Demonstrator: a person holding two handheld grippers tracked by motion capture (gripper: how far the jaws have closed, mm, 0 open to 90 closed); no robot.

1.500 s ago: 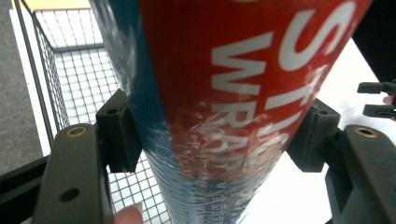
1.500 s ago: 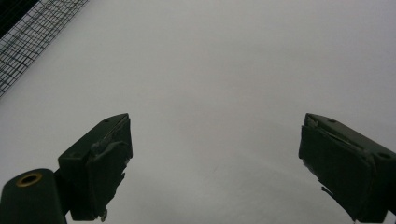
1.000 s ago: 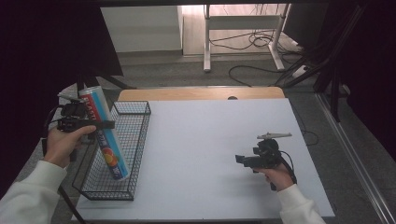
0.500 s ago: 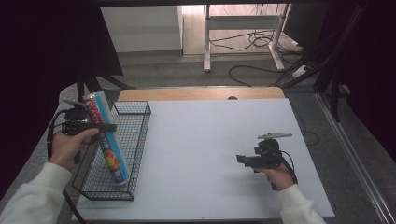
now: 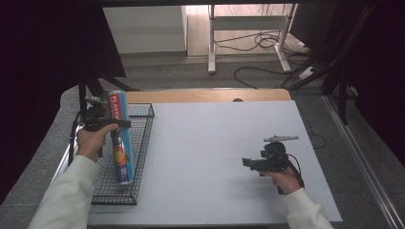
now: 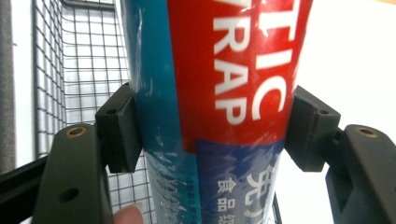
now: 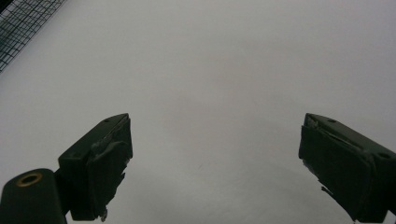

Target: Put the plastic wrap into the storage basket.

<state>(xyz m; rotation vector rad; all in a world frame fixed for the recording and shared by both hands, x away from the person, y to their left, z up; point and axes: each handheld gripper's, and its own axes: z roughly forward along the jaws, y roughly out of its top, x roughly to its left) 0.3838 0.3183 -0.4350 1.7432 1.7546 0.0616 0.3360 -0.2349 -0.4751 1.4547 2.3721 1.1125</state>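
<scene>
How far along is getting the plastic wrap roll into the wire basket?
Done: the left gripper is shut on the plastic wrap roll. In hand: the roll slants over the wire basket, lower end inside. Left: lay it down and let go. The right gripper is open over the table.

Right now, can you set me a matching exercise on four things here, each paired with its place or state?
Things:
1. left tool
2. right tool
3. plastic wrap roll
4. wire basket

States:
A. open over the bare white table
B. black mesh, at the table's left edge
C. shut on the roll
D. slanted, lower end in the basket

Pairs: 1-C, 2-A, 3-D, 4-B
</scene>
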